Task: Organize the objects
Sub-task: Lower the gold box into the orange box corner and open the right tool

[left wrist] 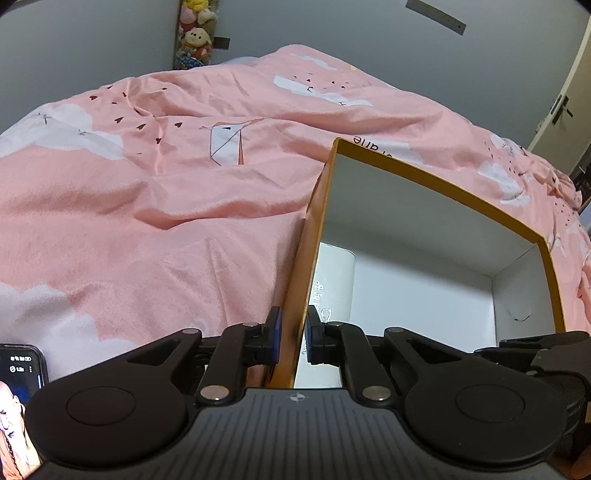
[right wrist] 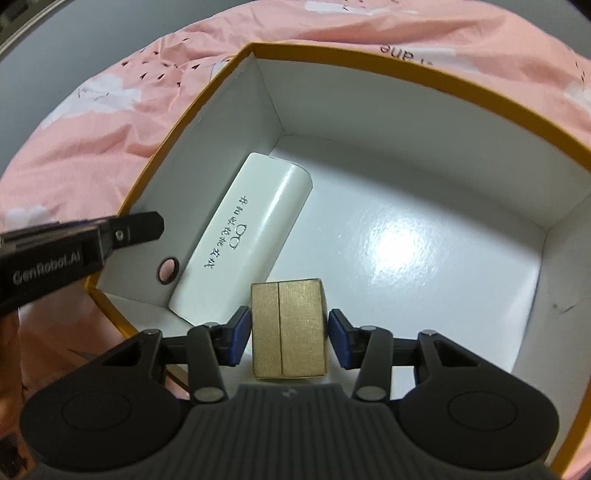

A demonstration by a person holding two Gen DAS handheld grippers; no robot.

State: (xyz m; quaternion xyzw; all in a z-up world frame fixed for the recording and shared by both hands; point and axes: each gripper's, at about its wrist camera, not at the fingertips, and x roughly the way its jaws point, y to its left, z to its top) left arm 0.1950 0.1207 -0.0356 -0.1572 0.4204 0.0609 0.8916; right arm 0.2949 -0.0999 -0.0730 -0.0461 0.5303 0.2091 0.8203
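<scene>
The right gripper [right wrist: 290, 338] points down into an open box [right wrist: 406, 74], a gold block [right wrist: 288, 328] standing between its blue pads. The left pad touches the block's side; the right pad stands just off the other side, so the gripper is about half open and not squeezing. The block rests on the box's white floor near the front. Just beyond it to the left, a white case [right wrist: 243, 236] with printed writing lies along the box's left wall. The left gripper [left wrist: 293, 338] is pinched tight on that left wall near its front corner, one pad outside and one inside. The box sits on a bed with a pink patterned cover [left wrist: 147, 206]. Far behind, stuffed toys [left wrist: 195, 33] hang against a grey wall.
</scene>
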